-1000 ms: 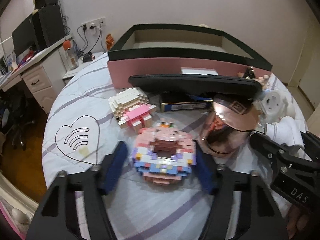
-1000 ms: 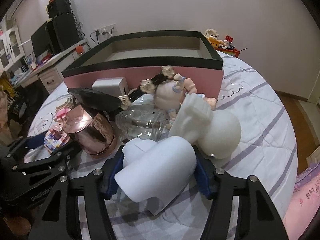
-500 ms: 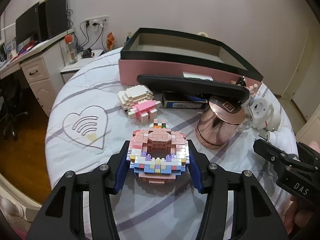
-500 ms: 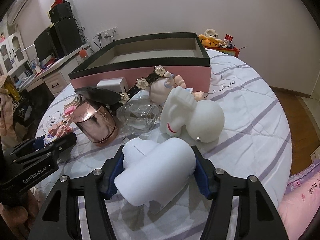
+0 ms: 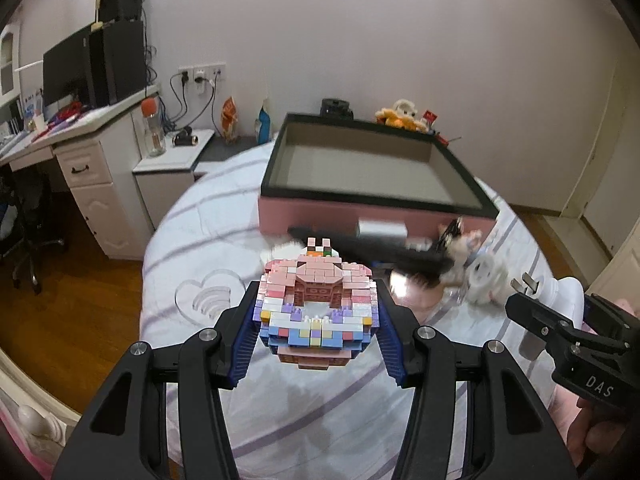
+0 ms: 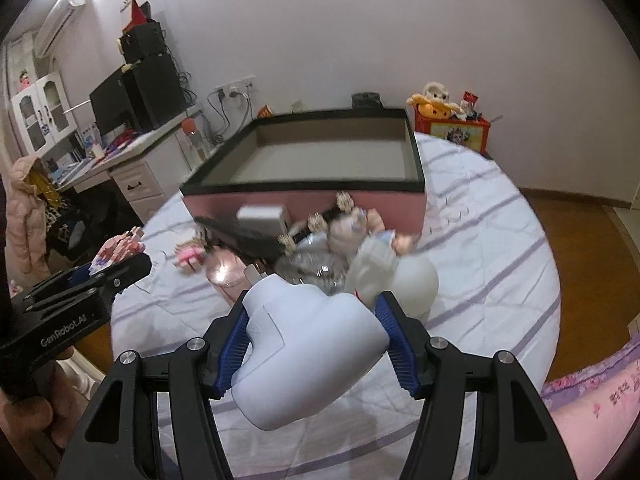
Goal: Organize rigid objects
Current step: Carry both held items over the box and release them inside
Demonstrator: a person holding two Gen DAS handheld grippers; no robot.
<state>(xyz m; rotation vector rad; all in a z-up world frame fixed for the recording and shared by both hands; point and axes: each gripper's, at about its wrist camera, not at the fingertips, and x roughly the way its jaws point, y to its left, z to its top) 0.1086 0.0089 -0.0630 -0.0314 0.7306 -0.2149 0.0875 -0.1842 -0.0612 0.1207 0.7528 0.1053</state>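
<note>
Brick doughnut (image 5: 318, 306) sits clenched between your left gripper's (image 5: 316, 336) blue pads, lifted clear of the striped bedspread (image 5: 320, 420). Your right gripper (image 6: 316, 340) grasps a white plug-shaped piece (image 6: 308, 356) the same way. Beyond both, nearer the pink box (image 5: 360, 216), lies a blurred heap: what looks like a copper cup (image 6: 224, 272), a doll (image 6: 352, 228), a white figure (image 6: 412, 280). The box itself stands open farthest back.
</note>
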